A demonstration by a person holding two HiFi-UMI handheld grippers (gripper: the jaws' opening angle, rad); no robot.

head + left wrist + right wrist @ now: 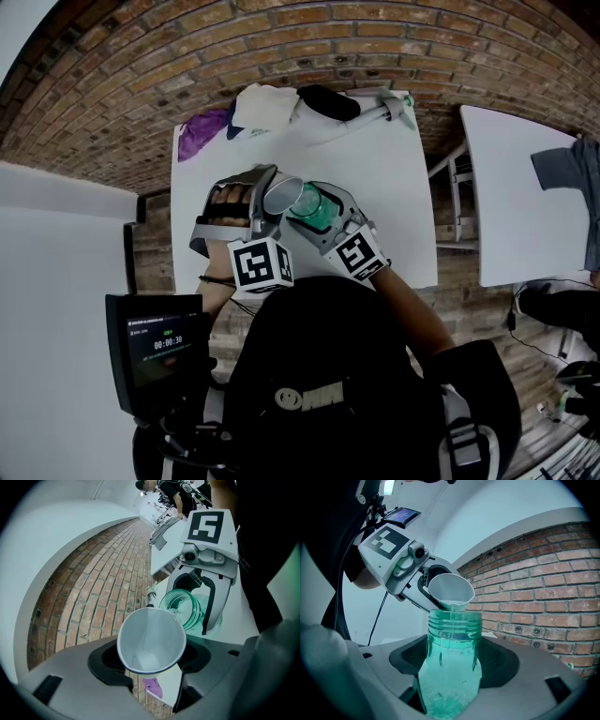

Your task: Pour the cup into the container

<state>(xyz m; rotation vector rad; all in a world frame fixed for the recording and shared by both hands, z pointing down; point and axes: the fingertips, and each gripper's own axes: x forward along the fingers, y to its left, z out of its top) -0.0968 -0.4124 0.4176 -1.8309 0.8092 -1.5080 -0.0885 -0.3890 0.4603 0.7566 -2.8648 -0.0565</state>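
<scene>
A purple cloth (202,131), a white cloth (267,105) and a black item (328,101) lie at the white table's (394,244) far edge, well clear. The left hand-held gripper (151,665) pinches a white paper cup (151,634), tilted with its lip over the mouth of the green plastic jar (452,677). The right hand-held gripper (452,665) clamps the jar upright. Both sit side by side above the table.

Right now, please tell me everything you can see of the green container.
The green container is a see-through, plastic-looking jar with a threaded neck, open mouth and no lid. It is upright, clamped at its lower body between the jaws of the right gripper. A white cup tilts just above its mouth, and a thin stream of clear liquid runs in; a little lies at the bottom.
</scene>
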